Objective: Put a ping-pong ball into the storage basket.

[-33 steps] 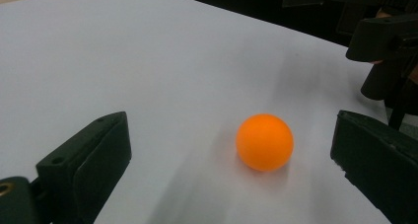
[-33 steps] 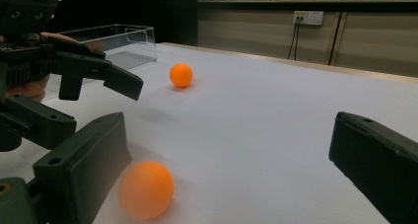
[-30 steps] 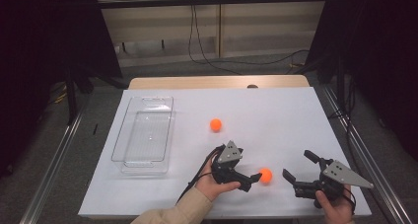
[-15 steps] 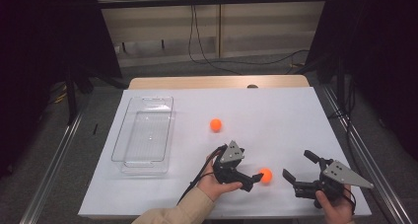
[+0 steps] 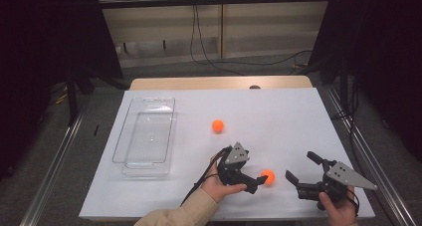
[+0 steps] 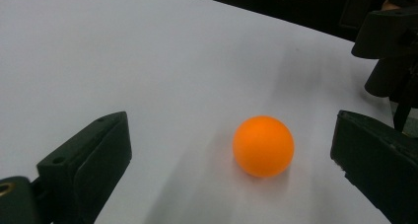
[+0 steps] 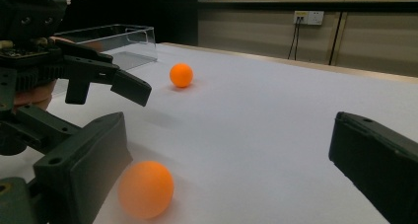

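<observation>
White counter (image 5: 278, 116): small orange plastic ball (image 6: 263, 146), light, smooth, roll-prone; left gripper (image 6: 231, 150) fingers wide open, empty. Grip across its middle; the clear tray (image 5: 144, 136) lies at ten o'clock.

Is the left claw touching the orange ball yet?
Apart. In the left gripper view, the near orange ball sits on the white table between the left claw's open jaws, with bare table showing on both sides of it.
</observation>
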{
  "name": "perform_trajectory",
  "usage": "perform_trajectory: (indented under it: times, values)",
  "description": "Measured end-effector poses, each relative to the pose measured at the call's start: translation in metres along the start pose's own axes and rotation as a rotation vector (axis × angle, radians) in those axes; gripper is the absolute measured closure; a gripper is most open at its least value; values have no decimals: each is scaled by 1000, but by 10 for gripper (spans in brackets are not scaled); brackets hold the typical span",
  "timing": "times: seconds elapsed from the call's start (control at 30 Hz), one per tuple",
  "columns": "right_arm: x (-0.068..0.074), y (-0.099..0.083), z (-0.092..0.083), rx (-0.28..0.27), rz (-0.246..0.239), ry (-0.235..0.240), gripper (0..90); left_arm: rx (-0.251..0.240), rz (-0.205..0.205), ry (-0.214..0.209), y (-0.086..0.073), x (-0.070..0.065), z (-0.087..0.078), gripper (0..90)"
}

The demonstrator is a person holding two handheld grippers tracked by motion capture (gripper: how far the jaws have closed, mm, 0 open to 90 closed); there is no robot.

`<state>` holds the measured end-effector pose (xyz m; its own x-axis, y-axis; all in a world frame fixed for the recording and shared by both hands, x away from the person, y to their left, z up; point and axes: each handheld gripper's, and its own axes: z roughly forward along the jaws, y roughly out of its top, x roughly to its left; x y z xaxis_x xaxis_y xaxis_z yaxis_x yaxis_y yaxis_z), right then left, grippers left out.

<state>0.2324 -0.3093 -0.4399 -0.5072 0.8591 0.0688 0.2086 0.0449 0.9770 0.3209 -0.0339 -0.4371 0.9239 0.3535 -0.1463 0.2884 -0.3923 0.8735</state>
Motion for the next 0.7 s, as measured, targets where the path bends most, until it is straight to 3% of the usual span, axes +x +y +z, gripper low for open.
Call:
perform_trajectory:
  times: [0.7]
  values:
    - [0, 0, 0, 1, 0, 0, 11, 15, -4, -4, 1, -2, 7, 21]
